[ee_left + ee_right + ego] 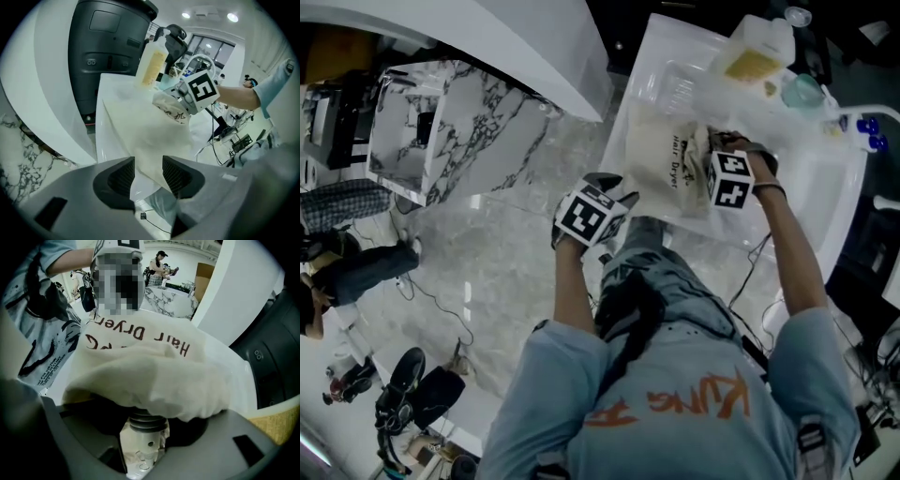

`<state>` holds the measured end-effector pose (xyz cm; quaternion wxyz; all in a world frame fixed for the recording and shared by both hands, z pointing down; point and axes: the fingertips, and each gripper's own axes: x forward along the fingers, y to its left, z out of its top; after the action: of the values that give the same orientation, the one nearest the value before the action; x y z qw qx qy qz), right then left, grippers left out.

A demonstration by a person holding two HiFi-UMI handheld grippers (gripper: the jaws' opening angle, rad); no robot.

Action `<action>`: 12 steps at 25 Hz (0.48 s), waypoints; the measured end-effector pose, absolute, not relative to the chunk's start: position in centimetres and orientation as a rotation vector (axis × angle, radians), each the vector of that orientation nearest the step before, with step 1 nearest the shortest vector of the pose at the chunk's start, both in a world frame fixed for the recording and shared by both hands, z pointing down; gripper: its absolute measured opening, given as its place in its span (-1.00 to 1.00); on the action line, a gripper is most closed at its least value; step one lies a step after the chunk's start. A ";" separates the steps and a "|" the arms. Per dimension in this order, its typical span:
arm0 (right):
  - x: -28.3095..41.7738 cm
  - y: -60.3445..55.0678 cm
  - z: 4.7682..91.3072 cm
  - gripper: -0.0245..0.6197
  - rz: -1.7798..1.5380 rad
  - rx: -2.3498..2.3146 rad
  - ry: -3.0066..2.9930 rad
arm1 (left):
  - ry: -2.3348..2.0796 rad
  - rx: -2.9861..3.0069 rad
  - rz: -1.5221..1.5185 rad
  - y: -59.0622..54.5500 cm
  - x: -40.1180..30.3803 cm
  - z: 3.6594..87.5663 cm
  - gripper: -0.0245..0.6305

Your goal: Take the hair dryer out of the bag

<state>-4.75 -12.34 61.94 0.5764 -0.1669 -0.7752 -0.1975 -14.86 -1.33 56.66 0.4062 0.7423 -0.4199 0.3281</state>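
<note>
A cream drawstring bag [667,155] printed "Hair Dryer" lies on the white counter [825,187]. My right gripper [719,143] is at the bag's right end, pointing steeply down. In the right gripper view the bag [154,376] drapes over the jaws and hides the pads. A white ribbed part of the hair dryer [144,439] fills the gap of the right gripper [144,427], which looks shut on it. My left gripper [626,199] is at the counter's near edge. There the left gripper [149,171] stands open, with a cream corner of the bag [145,140] between its pads, apart from both.
A bottle of yellow liquid [757,52] and a teal cup [802,91] stand behind the bag. A black machine [108,51] sits at the counter's far side. Blue tap handles [872,131] are at the right. Marble floor [487,244] lies below, with a cable across it.
</note>
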 end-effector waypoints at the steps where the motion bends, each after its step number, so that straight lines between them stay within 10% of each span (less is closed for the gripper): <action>1: -4.7 -12.3 61.6 -0.20 -0.464 -0.375 -1.826 | -1.096 1.853 0.844 -1.6 -15.1 57.0 -0.37; 12: -2.6 -11.0 58.7 -0.22 -0.383 -0.194 -1.914 | -1.268 1.786 0.918 -2.9 -16.4 58.2 -0.86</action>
<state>-2.55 -10.97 58.69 0.5563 -0.0824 -0.8108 -0.1622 -16.38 -2.88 58.22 0.3741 0.6975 -0.4951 0.3585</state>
